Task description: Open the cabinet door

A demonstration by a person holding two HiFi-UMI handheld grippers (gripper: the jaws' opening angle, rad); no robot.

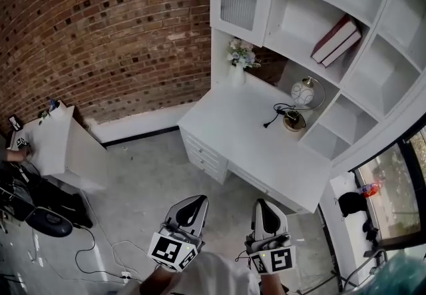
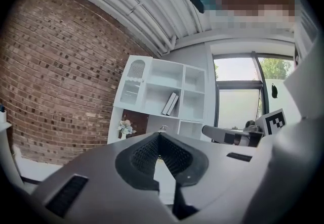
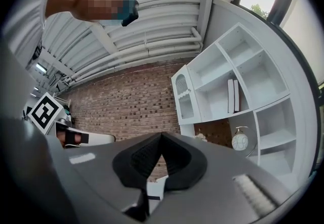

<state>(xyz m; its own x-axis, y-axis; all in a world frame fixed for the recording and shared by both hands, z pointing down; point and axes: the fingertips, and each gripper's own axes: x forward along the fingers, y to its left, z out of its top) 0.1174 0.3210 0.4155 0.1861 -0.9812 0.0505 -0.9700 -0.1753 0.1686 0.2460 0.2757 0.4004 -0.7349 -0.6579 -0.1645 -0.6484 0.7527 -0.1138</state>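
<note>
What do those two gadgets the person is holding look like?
The left gripper and right gripper match: pale grey, tapering shells with dark ribbed pads inside the jaws. Each carries a cube of black-and-white square markers at its rear.

No legible text, brand, number or sign in any view. Left gripper [image 1: 198, 200] and right gripper [image 1: 260, 204] carry only black-and-white square markers [image 1: 172, 249]; the books [image 1: 336, 39] show no readable lettering
</note>
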